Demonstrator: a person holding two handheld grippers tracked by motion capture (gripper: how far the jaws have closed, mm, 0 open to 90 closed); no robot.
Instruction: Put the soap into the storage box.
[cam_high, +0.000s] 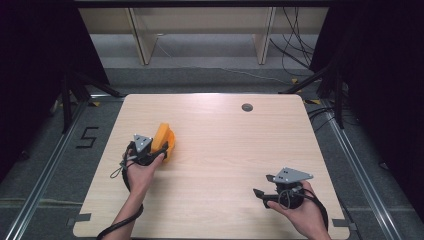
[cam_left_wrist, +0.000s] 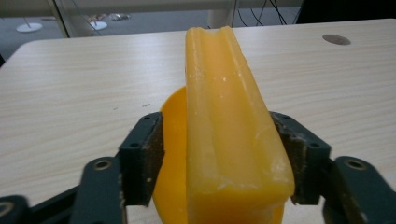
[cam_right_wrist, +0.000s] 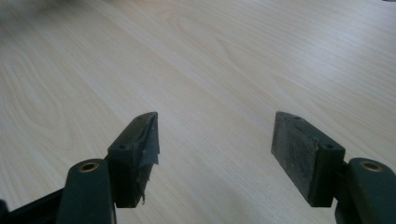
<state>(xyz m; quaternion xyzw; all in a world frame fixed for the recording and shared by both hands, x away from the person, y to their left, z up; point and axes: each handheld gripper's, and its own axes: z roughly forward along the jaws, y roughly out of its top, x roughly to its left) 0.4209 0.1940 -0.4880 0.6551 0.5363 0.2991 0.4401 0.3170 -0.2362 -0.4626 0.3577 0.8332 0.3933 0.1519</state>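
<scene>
A pale wood-grain table (cam_high: 215, 150) with rounded corners stands on a grey floor, with dark curtains to either side and a light shelf frame (cam_high: 200, 30) beyond its far edge. A black number five (cam_high: 87, 136) is marked on the floor by the table's left side, and black cables (cam_high: 295, 45) trail across the floor at the far right. A small dark round grommet (cam_high: 247, 107) sits in the tabletop near the far edge, right of centre.

On the left half of the table, the person's left hand (cam_high: 141, 171) holds the left gripper (cam_high: 159, 146), which carries a grey three-cornered plate on top. Its jaws are clamped on a yellow-orange, waxy-looking curved block (cam_high: 164, 141) with a rounder orange piece beside it. In the left gripper view the block (cam_left_wrist: 229, 135) stands on edge between the two dark pads (cam_left_wrist: 142, 158), one pressed to each side, with a shallow groove running along its top. Whether the block and the rounder orange part are one object or two cannot be told.

Well apart, near the front right corner of the table, the right hand (cam_high: 300, 207) holds the right gripper (cam_high: 260, 194) pointing leftward, just above or on the bare wood. In the right gripper view its jaws stand wide apart with nothing between them, and the left pad (cam_right_wrist: 140, 149) looks frayed at its edge.
</scene>
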